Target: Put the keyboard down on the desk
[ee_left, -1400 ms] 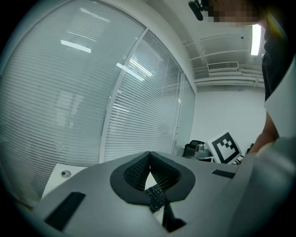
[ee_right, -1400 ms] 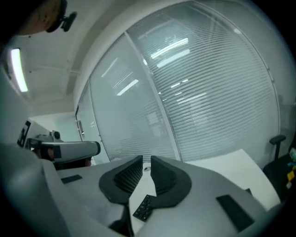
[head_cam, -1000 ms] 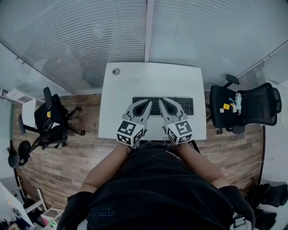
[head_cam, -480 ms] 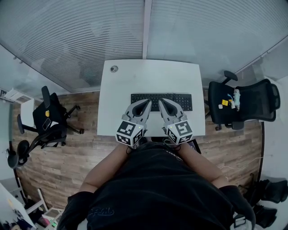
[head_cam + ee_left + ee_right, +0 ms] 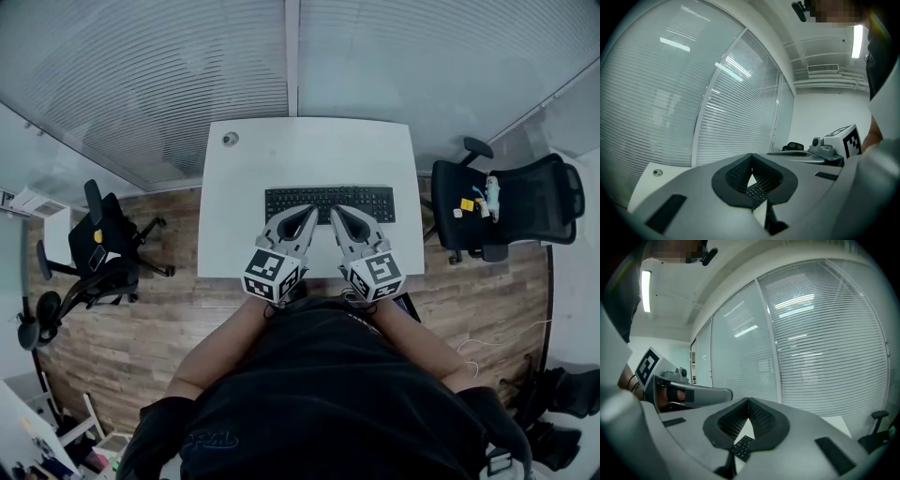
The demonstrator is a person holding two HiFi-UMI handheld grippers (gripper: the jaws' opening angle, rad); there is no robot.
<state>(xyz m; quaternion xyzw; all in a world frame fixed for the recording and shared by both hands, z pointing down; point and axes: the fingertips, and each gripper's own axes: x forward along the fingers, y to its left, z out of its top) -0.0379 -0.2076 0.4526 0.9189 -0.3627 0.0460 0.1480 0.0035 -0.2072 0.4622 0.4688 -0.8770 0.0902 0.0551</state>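
Note:
A black keyboard (image 5: 329, 202) lies flat on the white desk (image 5: 309, 150), slightly right of the desk's middle. Both grippers hover side by side over its near edge. My left gripper (image 5: 310, 212) is shut, its fingertips touching with nothing between them. My right gripper (image 5: 335, 212) is shut the same way. In the left gripper view the keyboard's keys (image 5: 756, 192) show through the gap below the closed tips of the left gripper (image 5: 751, 160). The right gripper view shows the keyboard's keys (image 5: 742, 446) under the right gripper (image 5: 748, 401).
A round cable grommet (image 5: 230, 140) sits at the desk's far left corner. One black office chair (image 5: 103, 248) stands left of the desk, another (image 5: 511, 220) at the right with small items on its seat. A glass wall with blinds runs behind the desk.
Desk and keyboard have slid up the head view while the grippers kept their place in it. The fingertips now stand nearer the keyboard's near edge. Both stay shut.

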